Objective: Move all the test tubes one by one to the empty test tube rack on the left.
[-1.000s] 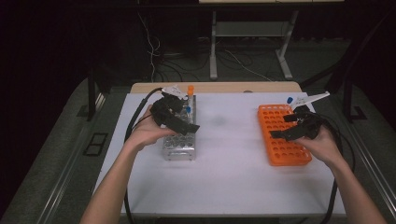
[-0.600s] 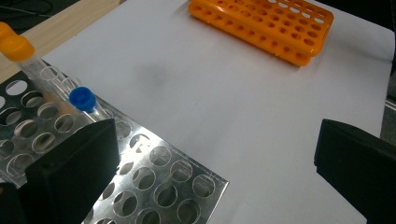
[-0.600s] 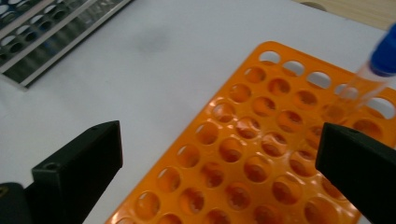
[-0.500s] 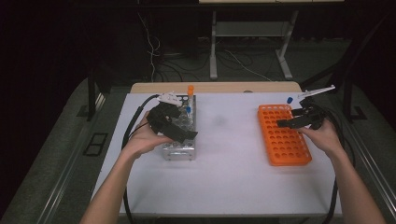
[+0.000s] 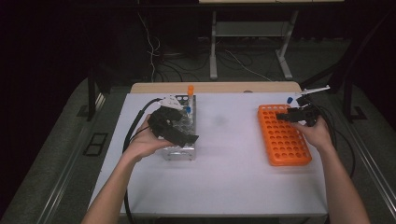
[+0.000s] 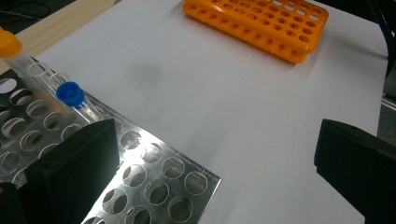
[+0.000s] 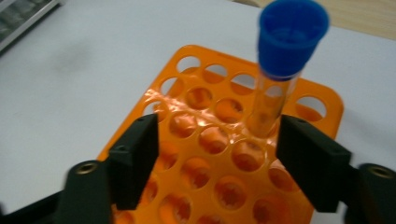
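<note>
A clear tube with a blue cap (image 7: 292, 32) stands in a far-corner hole of the orange rack (image 7: 205, 140). My right gripper (image 7: 218, 128) has just been closing; the tube stands between its jaws, near the right one, and neither pad presses on it. From above, that gripper (image 5: 292, 115) hovers over the orange rack's (image 5: 282, 140) far end by the tube (image 5: 289, 99). My left gripper (image 6: 217, 135) is open and empty over the metal rack (image 6: 154, 172), which holds a blue-capped tube (image 6: 70, 95) and an orange-capped tube (image 6: 9, 44). From above, it (image 5: 175, 130) lies across that rack (image 5: 180, 151).
The white table (image 5: 224, 177) lies between the two racks. A wooden strip (image 5: 215, 87) runs along its far edge. Black cables (image 5: 135, 126) trail from the left gripper past the table's left side. A metal stand (image 5: 212, 42) is on the dark floor behind.
My right gripper has moved forward and down along the orange rack to the blue-capped tube at its far corner. The left hand has stayed over the metal rack.
</note>
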Motion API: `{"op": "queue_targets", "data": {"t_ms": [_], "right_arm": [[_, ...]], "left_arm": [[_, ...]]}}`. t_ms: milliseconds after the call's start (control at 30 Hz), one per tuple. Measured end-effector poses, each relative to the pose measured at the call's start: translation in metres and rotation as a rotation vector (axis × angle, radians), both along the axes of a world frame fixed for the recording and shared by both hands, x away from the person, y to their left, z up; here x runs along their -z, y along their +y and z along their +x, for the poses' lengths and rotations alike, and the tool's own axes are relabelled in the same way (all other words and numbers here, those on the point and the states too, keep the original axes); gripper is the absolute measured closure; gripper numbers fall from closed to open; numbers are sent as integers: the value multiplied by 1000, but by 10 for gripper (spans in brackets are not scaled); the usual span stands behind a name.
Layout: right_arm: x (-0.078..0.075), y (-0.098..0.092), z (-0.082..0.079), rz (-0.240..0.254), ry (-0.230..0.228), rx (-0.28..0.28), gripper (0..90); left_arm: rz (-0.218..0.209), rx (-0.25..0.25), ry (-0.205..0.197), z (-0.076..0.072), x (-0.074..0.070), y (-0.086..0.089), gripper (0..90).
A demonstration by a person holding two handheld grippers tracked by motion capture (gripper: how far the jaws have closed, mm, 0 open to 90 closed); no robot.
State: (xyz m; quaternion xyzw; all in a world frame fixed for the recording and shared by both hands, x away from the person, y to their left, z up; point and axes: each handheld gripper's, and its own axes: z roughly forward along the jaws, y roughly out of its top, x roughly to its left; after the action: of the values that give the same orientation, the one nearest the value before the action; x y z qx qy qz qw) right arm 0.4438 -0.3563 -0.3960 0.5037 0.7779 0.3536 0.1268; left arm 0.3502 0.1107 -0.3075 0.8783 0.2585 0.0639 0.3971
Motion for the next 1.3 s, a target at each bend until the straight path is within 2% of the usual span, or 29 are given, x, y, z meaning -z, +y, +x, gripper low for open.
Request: {"op": "queue_targets", "data": {"t_ms": [233, 467, 600, 733, 833, 933, 1033, 1167, 1233, 1300], "right_arm": [[6, 3, 6, -44, -37, 80, 522], [9, 5, 9, -75, -81, 117, 721], [7, 7, 9, -105, -98, 117, 754], [-4, 8, 4, -125, -126, 109, 757], [-17, 10, -3, -153, -146, 93, 757], [-30, 14, -10, -131, -154, 58, 757], [-40, 21, -18, -135, -156, 15, 757], [-51, 30, -27, -113, -146, -44, 757], [-55, 34, -32, -92, -130, -71, 758], [-58, 39, -36, -92, -112, -105, 758]], "left_arm": [[4, 5, 0, -1, 2, 0, 0], [3, 3, 3, -1, 2, 1, 0], [4, 7, 1, -1, 2, 0, 0], [2, 8, 5, 0, 2, 0, 0], [0, 11, 8, 0, 3, -1, 0], [1, 14, 8, 0, 3, -2, 0], [0, 16, 7, 0, 3, -4, 0], [6, 25, 4, -1, 0, -6, 0], [8, 27, 2, -2, -2, -7, 0], [10, 31, 0, -2, -3, -9, 0]]}}
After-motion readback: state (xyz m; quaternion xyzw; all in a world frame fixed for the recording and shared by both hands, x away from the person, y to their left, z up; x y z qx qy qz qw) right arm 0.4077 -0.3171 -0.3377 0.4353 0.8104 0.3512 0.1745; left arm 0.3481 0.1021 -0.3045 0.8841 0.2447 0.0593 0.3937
